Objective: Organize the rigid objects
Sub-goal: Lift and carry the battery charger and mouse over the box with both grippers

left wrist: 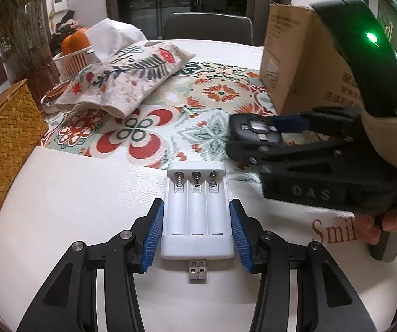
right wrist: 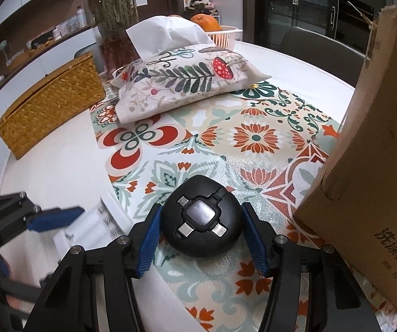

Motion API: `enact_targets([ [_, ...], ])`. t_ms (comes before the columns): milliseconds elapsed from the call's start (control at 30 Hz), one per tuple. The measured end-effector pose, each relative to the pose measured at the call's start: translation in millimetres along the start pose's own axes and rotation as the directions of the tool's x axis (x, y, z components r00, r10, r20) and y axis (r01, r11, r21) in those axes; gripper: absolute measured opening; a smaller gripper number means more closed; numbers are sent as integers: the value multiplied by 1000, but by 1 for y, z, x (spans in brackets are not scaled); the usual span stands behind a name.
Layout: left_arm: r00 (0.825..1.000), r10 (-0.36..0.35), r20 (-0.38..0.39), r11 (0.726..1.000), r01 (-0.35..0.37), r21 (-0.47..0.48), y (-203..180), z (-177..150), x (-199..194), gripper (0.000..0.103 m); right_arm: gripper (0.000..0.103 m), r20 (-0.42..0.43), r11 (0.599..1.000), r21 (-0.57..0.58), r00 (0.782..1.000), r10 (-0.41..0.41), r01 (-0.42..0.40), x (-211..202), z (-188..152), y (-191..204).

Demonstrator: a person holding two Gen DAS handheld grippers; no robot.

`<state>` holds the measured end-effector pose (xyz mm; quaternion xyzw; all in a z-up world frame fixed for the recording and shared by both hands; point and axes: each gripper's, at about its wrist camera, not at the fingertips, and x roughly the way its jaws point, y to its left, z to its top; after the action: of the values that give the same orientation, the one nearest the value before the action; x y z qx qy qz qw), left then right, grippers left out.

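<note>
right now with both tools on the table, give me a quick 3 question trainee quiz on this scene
1. True or false: the white battery charger lies between the left tool fingers, its three slots empty.
2. What lies between the right tool fingers? A) an orange B) a black round cable adapter C) a tissue
3. Fill in: the adapter rests on the patterned ____, beside the cardboard box.

Key: 1 true; 2 B; 3 mat
</note>
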<state>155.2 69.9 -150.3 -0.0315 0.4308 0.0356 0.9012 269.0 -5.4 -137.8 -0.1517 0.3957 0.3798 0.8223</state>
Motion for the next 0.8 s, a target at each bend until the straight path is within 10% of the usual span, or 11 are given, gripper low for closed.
enact_targets([
  [800, 990, -41, 138, 999, 41, 7, 2, 23, -36, 47, 57, 28, 988, 108, 993, -115, 111, -51, -15, 1],
])
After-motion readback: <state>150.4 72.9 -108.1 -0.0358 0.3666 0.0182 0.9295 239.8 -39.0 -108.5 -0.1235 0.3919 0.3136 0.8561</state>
